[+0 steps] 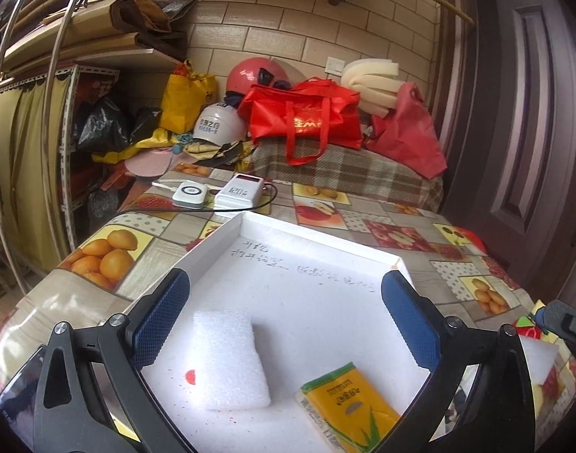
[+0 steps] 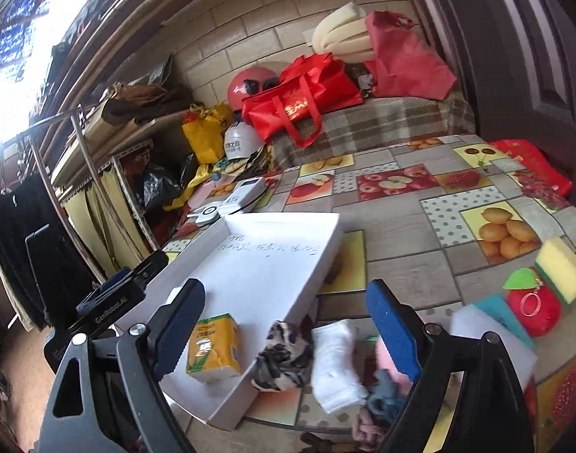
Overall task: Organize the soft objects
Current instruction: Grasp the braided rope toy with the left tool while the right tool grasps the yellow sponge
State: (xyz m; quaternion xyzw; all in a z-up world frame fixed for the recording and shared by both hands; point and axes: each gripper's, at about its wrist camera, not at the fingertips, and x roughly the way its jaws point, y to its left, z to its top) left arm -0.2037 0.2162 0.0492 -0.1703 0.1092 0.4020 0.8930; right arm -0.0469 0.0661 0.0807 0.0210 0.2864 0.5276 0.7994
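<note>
Socks [image 2: 337, 362] lie just right of the tray [image 2: 227, 421], directly under my spread right gripper [image 2: 288, 326], long axis running away from me. My left gripper [image 1: 288, 321], also spread and empty, hangs over the tray's foam [image 1: 231, 358] and tissues [image 1: 348, 407], so the right is nearer.

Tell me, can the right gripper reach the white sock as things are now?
Probably yes. The right gripper is open, and the white sock lies uncovered on the table between its fingers, beside the leopard-print cloth.

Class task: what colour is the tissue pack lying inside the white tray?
Yellow with green trim. The tissue pack shows best in the right wrist view, lying in the white tray.
</note>
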